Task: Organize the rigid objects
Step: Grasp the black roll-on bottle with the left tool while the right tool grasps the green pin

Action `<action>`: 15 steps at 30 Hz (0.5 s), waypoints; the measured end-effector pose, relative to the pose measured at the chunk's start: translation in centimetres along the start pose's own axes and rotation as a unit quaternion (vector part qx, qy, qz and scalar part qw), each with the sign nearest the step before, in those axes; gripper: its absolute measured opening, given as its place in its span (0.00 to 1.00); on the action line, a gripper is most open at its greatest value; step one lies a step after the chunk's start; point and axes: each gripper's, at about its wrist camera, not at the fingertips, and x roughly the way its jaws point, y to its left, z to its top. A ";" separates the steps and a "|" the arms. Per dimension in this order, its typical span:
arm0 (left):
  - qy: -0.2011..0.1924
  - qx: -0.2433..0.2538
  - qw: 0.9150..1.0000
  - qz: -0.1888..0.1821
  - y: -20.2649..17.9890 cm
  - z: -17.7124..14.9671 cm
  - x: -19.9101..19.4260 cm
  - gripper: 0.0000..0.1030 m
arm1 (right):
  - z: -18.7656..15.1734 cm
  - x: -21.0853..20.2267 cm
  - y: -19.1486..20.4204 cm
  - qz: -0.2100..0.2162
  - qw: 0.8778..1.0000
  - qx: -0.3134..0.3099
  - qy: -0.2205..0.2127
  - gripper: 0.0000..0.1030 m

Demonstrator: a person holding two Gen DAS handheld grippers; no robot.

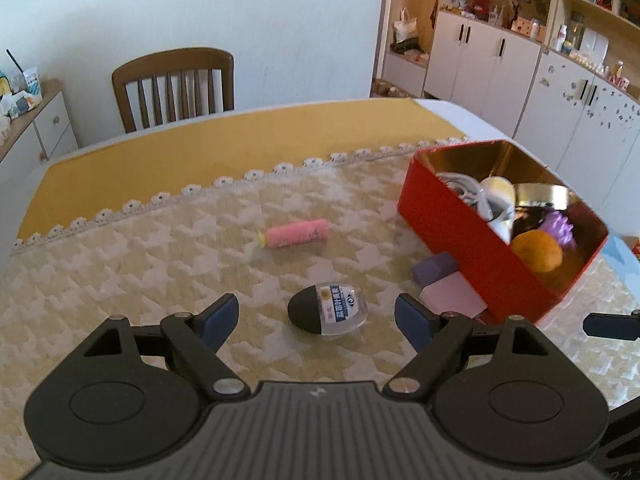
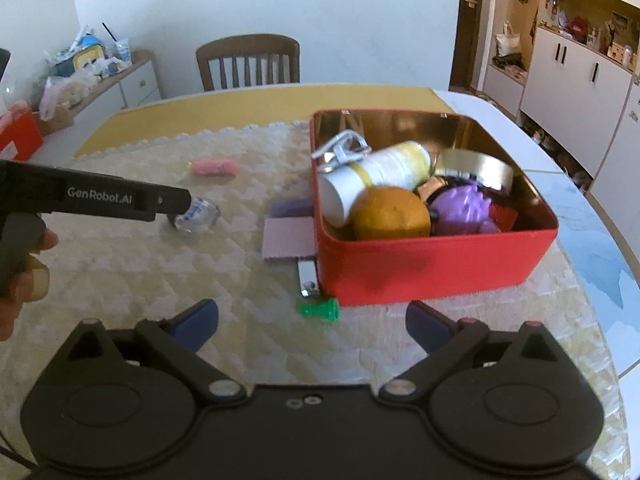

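Left wrist view | red tin (image 1: 476, 240) part-filled | egg capsule (image 1: 326, 314), pink tube (image 1: 296, 233), green piece (image 2: 319, 309) remain on tabletop (image 1: 120, 280) | left claw (image 1: 316, 318) and right claw (image 2: 312, 322) apart, empty

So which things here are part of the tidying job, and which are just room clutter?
Job: red tin, egg-shaped capsule between the open left gripper fingers, pink tube, purple block, pink card, green piece.
Clutter: chair, sideboard bags, wall cabinets.
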 end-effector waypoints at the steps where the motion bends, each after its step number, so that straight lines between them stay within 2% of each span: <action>1: 0.000 -0.001 1.000 0.000 0.0 0.0 0.3 0.83 | 0.0 0.4 0.0 -0.002 1.000 0.002 0.004 0.94; 7: 0.007 -0.002 1.000 0.000 -0.2 -0.5 1.9 0.83 | -0.2 1.9 -0.3 -0.002 1.000 0.017 0.021 0.88; 11: 0.003 0.003 1.000 0.001 -0.4 -0.7 2.6 0.83 | -0.1 2.7 -0.5 0.001 0.999 0.031 0.029 0.78; 15: -0.002 0.012 1.000 0.003 -0.6 -0.7 3.1 0.83 | 0.0 3.1 -0.4 0.001 0.999 0.031 0.030 0.75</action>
